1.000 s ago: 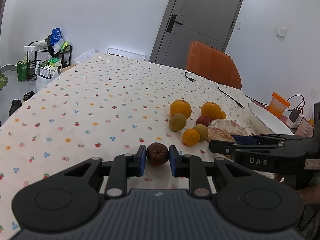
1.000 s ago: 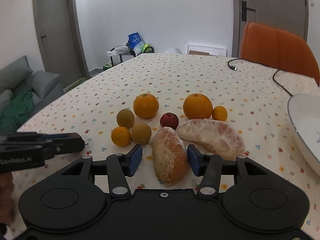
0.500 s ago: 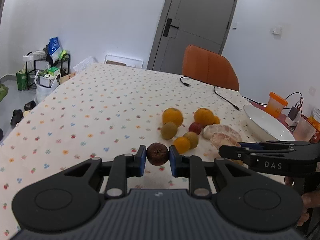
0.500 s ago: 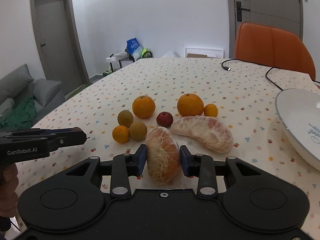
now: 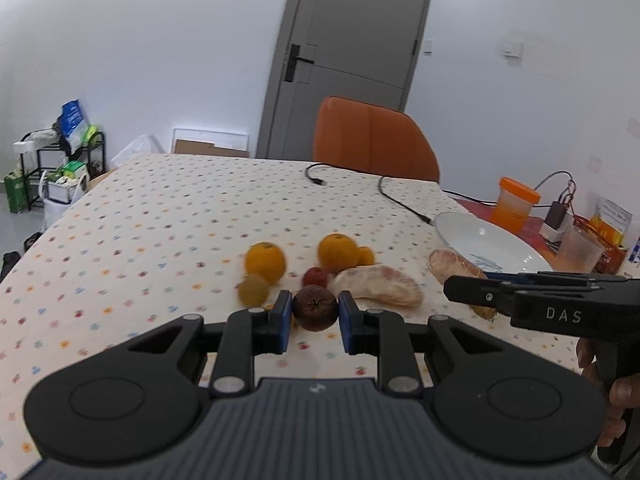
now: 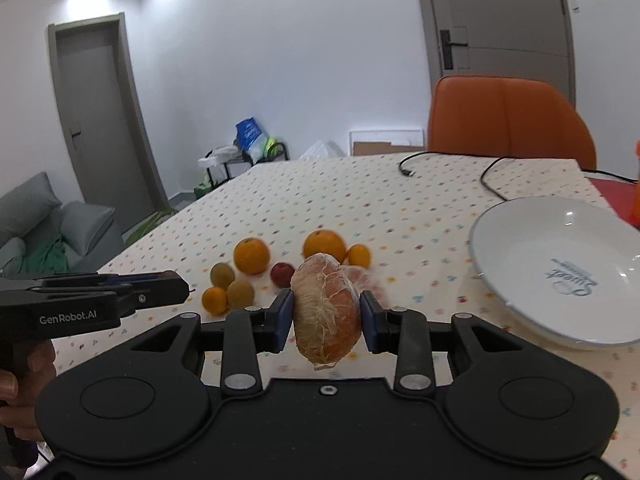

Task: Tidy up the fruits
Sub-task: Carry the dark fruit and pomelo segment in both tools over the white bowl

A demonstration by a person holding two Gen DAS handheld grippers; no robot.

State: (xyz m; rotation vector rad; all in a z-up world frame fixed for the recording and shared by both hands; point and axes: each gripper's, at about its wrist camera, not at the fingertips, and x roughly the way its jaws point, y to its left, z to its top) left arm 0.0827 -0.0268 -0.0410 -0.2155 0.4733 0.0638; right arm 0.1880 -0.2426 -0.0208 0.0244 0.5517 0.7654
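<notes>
My left gripper (image 5: 314,317) is shut on a small dark brown fruit (image 5: 315,307), lifted above the dotted tablecloth. My right gripper (image 6: 325,314) is shut on a peeled pomelo segment (image 6: 325,306), raised off the table; that segment (image 5: 452,268) also shows in the left wrist view, near the rim of the white bowl (image 5: 492,244). On the cloth lie two big oranges (image 6: 251,255) (image 6: 324,245), a small orange (image 6: 359,255), a red apple (image 6: 282,274), two greenish-brown fruits (image 6: 223,274) and another pomelo segment (image 5: 378,284). The white bowl (image 6: 560,264) sits to the right.
An orange chair (image 6: 508,120) stands behind the table's far edge. A black cable (image 6: 448,160) lies across the far cloth. An orange-lidded jar (image 5: 516,204), a clear cup (image 5: 580,248) and a charger crowd the right end. A person's hand (image 5: 616,396) holds the right gripper's handle.
My right gripper closed on the pomelo segment and lifted it toward the bowl on the right. My left gripper rose with the brown fruit and swung right; the fruit pile now sits farther off.
</notes>
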